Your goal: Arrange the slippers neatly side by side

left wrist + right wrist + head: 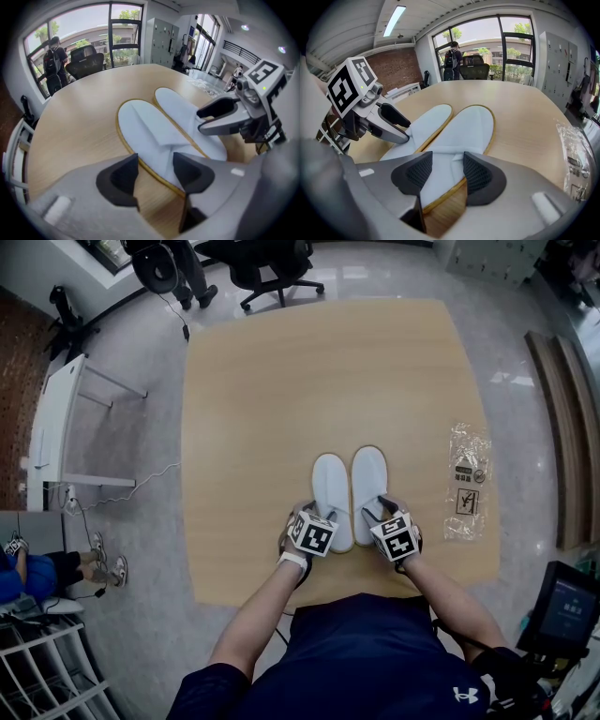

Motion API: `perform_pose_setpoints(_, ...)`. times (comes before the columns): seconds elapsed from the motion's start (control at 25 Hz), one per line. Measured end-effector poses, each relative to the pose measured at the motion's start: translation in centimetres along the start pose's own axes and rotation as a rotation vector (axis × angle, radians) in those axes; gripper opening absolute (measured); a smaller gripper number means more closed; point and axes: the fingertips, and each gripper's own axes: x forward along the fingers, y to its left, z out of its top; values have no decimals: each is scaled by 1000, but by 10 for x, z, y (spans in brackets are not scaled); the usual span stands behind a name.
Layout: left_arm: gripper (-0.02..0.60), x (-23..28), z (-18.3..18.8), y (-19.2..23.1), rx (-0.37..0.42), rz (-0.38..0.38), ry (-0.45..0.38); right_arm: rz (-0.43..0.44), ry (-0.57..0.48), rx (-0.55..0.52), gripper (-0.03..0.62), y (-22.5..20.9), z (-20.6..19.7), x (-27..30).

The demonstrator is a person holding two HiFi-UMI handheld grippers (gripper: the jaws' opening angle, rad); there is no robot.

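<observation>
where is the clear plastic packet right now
In the head view the packet lies near the right edge of the table, right of the white slippers, not touching them.

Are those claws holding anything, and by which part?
Nothing is held: the left gripper and right gripper stand open by the heels of the left slipper and right slipper.

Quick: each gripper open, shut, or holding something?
Left gripper: open, empty, at heel of left slipper.
Right gripper: open, empty, at heel of right slipper.
</observation>
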Motion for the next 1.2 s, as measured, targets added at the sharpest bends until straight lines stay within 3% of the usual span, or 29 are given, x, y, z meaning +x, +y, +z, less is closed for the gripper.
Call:
perform_pose_setpoints(0.48,239,1,1,2,-10,-1,-9,8,-10,7,216,-2,0,0)
perform_pose_setpoints(0.76,238,-22,13,16,-65,26,-101,-5,-108,37,150,-9,10,-14)
perform_pose_setpoints(0.84,195,-33,19,13,-79,8,-140,-3,-115,54,136,-9,10,-20)
perform_pose_setpoints(0.96,65,-56,29,-1,-128,-40,-200,4,-133,81,113,-8,10,-31)
perform_pose_setpoints(1.04,3,-67,34,-9,-157,-64,-235,22,-147,96,50,-7,10,-37)
perform_pose_setpoints(1.08,3,-71,35,-13,-164,-74,-249,35,-155,103,17,-5,12,-40)
perform_pose_setpoints(1.2,3,-81,39,-26,-172,-106,-287,74,-206,111,11,4,32,-57)
